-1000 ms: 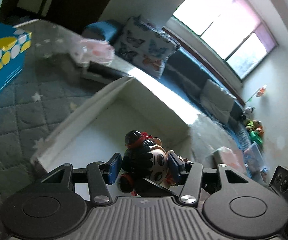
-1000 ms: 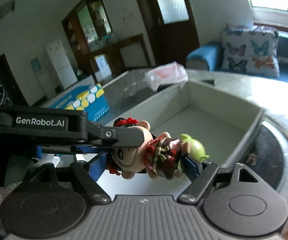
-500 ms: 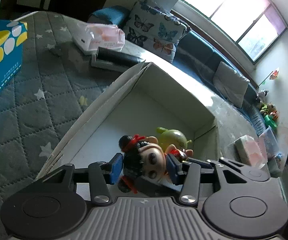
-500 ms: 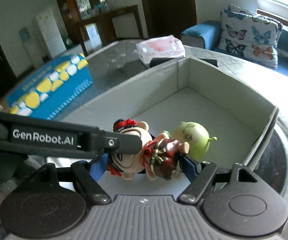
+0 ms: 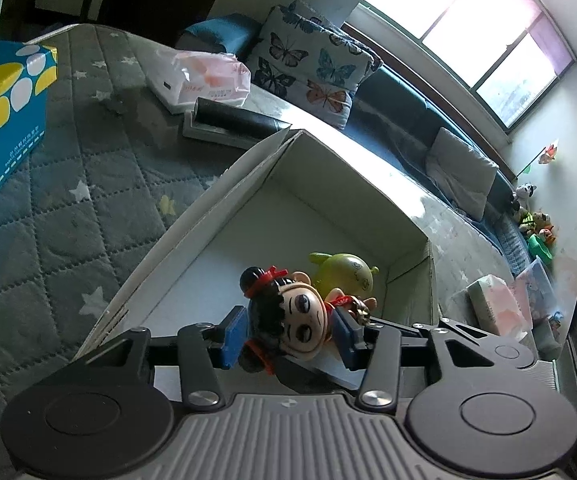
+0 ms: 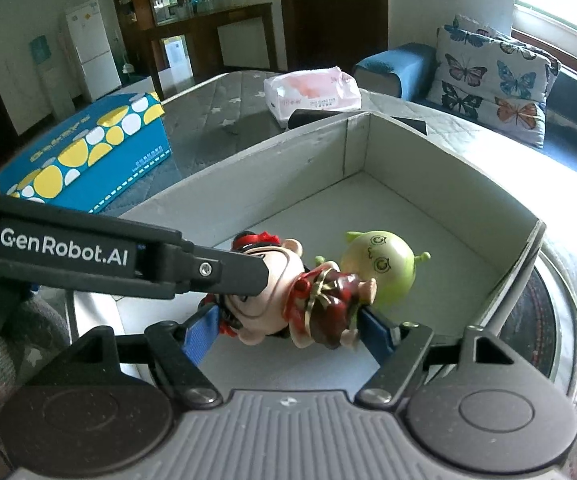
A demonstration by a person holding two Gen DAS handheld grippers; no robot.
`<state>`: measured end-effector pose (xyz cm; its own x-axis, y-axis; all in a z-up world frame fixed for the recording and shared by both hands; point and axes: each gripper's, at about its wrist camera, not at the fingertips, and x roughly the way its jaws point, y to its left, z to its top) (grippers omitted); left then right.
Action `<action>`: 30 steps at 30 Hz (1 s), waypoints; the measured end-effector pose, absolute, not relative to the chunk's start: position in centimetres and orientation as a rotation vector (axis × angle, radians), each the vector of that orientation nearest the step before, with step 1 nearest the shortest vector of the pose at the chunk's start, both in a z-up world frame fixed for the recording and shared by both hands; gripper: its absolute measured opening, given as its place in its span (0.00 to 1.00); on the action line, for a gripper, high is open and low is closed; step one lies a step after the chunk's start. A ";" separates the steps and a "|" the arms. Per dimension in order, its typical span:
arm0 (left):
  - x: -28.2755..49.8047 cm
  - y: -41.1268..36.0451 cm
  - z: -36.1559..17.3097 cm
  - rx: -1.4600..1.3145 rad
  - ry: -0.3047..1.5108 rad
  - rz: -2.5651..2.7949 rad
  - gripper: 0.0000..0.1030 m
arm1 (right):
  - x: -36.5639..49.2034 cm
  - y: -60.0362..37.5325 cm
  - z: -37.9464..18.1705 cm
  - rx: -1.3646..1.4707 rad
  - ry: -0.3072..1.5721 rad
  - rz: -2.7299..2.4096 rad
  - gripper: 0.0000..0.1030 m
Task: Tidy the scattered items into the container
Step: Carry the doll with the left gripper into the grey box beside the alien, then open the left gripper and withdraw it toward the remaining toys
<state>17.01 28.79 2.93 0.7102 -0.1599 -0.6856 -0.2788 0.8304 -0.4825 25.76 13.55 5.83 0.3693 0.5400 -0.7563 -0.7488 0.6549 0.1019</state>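
Observation:
A doll with black hair, red ribbons and a dark red dress (image 5: 300, 320) (image 6: 288, 300) hangs above the floor of a white cardboard box (image 5: 192, 216) (image 6: 248, 176). My left gripper (image 5: 288, 332) is shut on its head. My right gripper (image 6: 288, 328) is shut around its head and body from the other side. The left gripper's black finger (image 6: 224, 272) crosses the right wrist view. A green round-headed toy (image 5: 344, 274) (image 6: 380, 268) lies on the box floor just beyond the doll.
The box stands on a grey quilted star-patterned surface (image 5: 68, 184). A blue and yellow carton (image 5: 0, 96) (image 6: 84, 156) lies to the left. A pink tissue pack (image 5: 204, 76) (image 6: 312, 92) and a black remote (image 5: 236, 120) lie behind the box. Butterfly cushion (image 6: 492, 80) on sofa.
Both grippers have carried the doll forward and down into the box. The green toy, first beside the doll at the right gripper, now lies on the box floor.

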 end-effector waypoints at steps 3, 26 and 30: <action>16.7 28.7 3.2 -0.603 0.782 0.075 0.48 | 25.5 13.1 6.3 -0.268 0.833 0.836 0.77; 13.6 23.5 6.9 -0.532 0.715 -0.003 0.48 | 20.6 5.4 10.8 -0.142 0.671 0.863 0.80; 13.2 21.5 7.2 -0.511 0.712 -0.033 0.48 | 19.3 2.9 11.1 -0.131 0.645 0.840 0.82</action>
<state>13.16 21.52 7.24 0.7620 -0.1993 -0.6161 -0.1414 0.8773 -0.4587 19.34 2.89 11.11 0.4908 0.6509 -0.5792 -0.7278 0.6717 0.1381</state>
